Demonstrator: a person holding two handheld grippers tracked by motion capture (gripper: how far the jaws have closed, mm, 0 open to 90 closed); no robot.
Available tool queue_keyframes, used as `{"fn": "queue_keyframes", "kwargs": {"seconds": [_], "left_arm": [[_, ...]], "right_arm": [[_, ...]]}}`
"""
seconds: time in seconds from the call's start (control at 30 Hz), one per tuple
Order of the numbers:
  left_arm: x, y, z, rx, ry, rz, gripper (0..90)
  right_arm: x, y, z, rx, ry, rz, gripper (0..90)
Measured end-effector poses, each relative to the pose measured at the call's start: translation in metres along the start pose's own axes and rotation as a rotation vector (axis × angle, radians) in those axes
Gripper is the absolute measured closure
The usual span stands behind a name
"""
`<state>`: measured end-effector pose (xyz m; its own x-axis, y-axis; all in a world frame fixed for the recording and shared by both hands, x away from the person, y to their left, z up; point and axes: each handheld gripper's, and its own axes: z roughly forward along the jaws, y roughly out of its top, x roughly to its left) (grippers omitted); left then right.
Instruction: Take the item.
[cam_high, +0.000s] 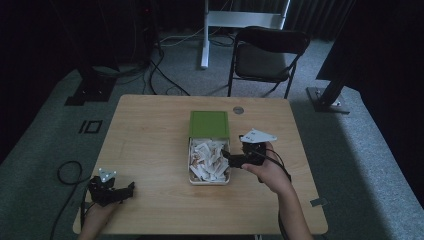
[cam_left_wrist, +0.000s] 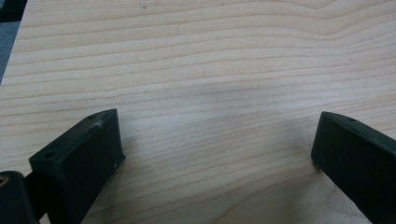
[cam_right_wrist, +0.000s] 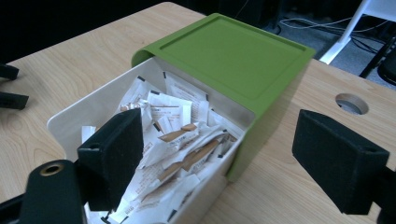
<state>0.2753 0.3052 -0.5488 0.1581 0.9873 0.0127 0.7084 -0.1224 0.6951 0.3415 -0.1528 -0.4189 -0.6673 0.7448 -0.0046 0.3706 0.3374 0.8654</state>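
A green box (cam_high: 209, 123) (cam_right_wrist: 233, 51) stands mid-table with its white drawer (cam_high: 208, 180) (cam_right_wrist: 93, 103) pulled out toward me, full of white and brown paper sachets (cam_high: 207, 160) (cam_right_wrist: 175, 135). My right gripper (cam_high: 226, 154) (cam_right_wrist: 217, 158) is open at the drawer's right wall, one jaw over the sachets and one outside the box, nothing held. Near the table's front left corner my left gripper (cam_high: 131, 189) (cam_left_wrist: 217, 154) rests low over bare wood, open and empty.
The wooden table (cam_high: 150, 130) has a round cable hole (cam_high: 238, 110) (cam_right_wrist: 351, 103) behind the box. A black folding chair (cam_high: 267, 55) and a white stand (cam_high: 220, 25) are beyond the far edge. A cable loop (cam_high: 67, 172) lies on the carpet at left.
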Motion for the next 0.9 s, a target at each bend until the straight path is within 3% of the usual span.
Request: {"fn": "queue_keyframes", "kwargs": {"seconds": [0.9], "left_arm": [[0.0,0.0,0.0,0.0,0.001,0.0,2.7]], "right_arm": [[0.033,0.007,0.049,0.065,0.116,-0.052,17.1]]}}
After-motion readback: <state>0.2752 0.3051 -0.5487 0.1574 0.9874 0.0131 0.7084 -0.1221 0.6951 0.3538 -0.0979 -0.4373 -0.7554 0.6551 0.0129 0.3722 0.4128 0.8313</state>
